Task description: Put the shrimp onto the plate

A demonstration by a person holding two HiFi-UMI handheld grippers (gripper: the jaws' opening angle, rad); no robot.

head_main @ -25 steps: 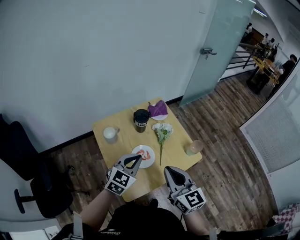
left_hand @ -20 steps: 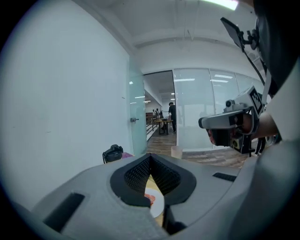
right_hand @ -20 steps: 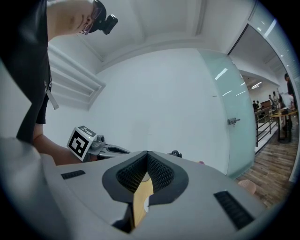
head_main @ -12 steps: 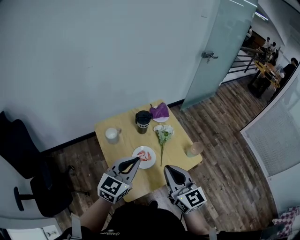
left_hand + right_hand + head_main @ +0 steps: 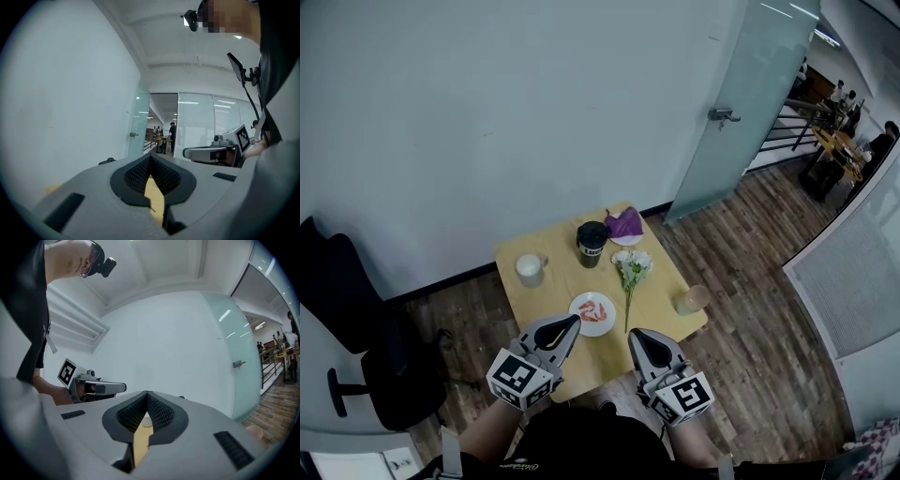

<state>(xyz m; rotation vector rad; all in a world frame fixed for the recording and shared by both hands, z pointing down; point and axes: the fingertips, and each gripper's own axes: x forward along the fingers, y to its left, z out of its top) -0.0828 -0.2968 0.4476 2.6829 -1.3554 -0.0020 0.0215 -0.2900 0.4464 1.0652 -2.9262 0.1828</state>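
A white plate (image 5: pixel 592 323) sits near the front edge of the yellow table (image 5: pixel 553 300), and orange shrimp (image 5: pixel 592 310) lie on it. My left gripper (image 5: pixel 574 322) hovers just left of and nearer than the plate, shut and holding nothing. Its jaws (image 5: pixel 150 158) meet with only the tabletop showing beyond them. Over the table's front edge, right of the plate, my right gripper (image 5: pixel 635 337) is also shut and empty, its jaws (image 5: pixel 147 394) closed together.
On the table stand a black mug (image 5: pixel 592 238), a purple cloth (image 5: pixel 624 223) on a small dish, white flowers (image 5: pixel 631 267), a white cup (image 5: pixel 529 269) and a pale cup (image 5: pixel 692 299). A black chair (image 5: pixel 356 328) is at the left, a glass door (image 5: pixel 741 103) behind.
My left gripper has drawn back toward me and to the left, off the plate's edge. The right gripper has stayed where it was.
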